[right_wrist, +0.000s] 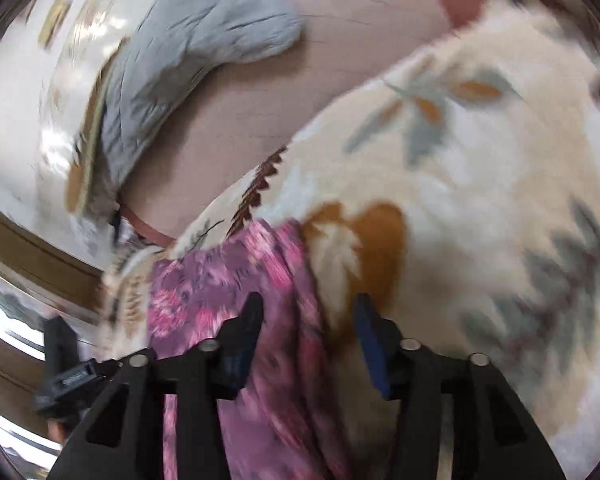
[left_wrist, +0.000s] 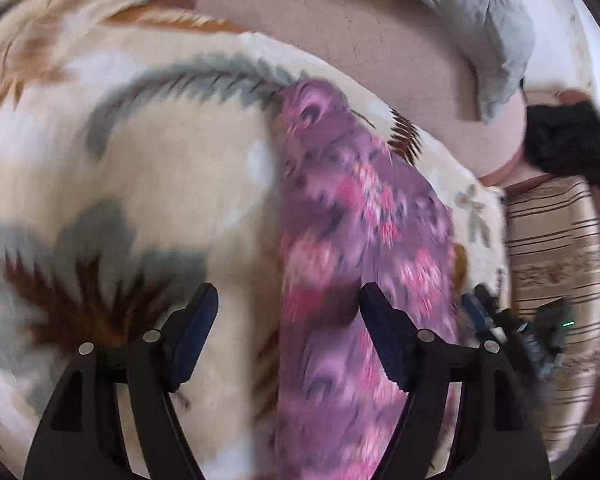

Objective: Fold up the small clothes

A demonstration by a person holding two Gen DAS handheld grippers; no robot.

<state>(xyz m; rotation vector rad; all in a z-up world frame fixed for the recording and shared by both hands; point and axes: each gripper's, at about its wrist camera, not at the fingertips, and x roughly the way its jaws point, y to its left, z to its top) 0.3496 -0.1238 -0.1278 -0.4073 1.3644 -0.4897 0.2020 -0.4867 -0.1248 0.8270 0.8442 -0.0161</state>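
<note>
A purple floral garment [left_wrist: 352, 240] is lying as a long narrow strip on a cream leaf-patterned blanket [left_wrist: 148, 168], running forward from beneath both grippers. The left gripper [left_wrist: 288, 304] is hovering over it with its jaws spread apart, the cloth passing between them and under the right-hand finger. The right gripper [right_wrist: 308, 312] is likewise standing open, the strip stretching ahead and to its left. Farther ahead, a grey quilted cloth [right_wrist: 188, 56] is resting on a pink surface [left_wrist: 360, 32].
</note>
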